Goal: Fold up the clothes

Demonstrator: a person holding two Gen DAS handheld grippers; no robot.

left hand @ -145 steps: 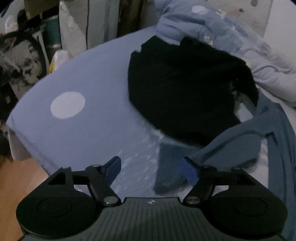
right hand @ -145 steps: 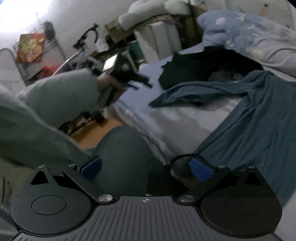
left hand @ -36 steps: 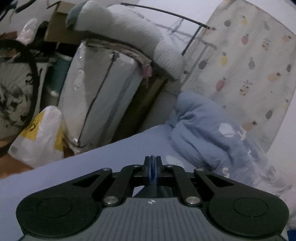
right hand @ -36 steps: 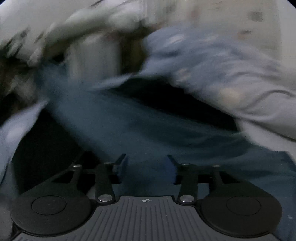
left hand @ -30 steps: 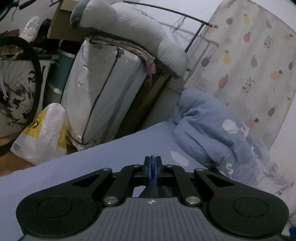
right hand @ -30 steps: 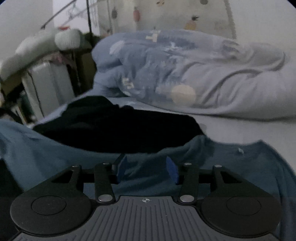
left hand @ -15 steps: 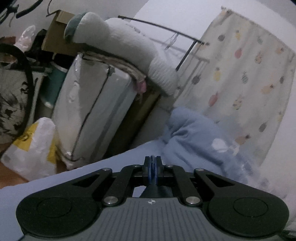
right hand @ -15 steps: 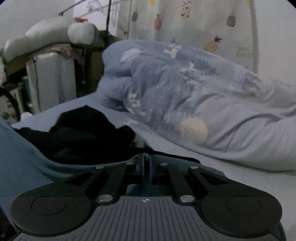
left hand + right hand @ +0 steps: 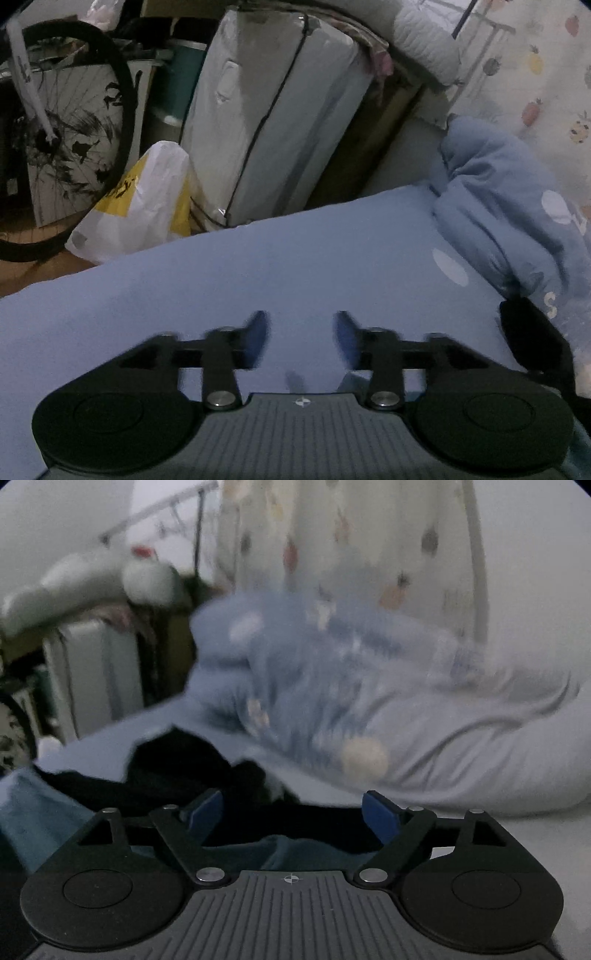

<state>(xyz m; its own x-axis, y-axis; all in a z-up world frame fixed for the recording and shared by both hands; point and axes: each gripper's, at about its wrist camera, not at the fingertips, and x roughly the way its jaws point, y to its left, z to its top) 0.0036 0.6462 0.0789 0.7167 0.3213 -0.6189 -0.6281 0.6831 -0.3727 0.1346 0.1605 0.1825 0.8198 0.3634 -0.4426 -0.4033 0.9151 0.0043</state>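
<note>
The left gripper [image 9: 300,334] is hanging over the bare blue bedsheet [image 9: 295,266] with its tongs wide apart and holding nothing. The right gripper [image 9: 293,814] is also standing wide, holding nothing. The blue-grey shirt [image 9: 295,851] is lying bunched just under it, stretching left to right across the bed. A black garment [image 9: 177,771] is lying behind it, touching it, near the rumpled duvet [image 9: 369,716].
</note>
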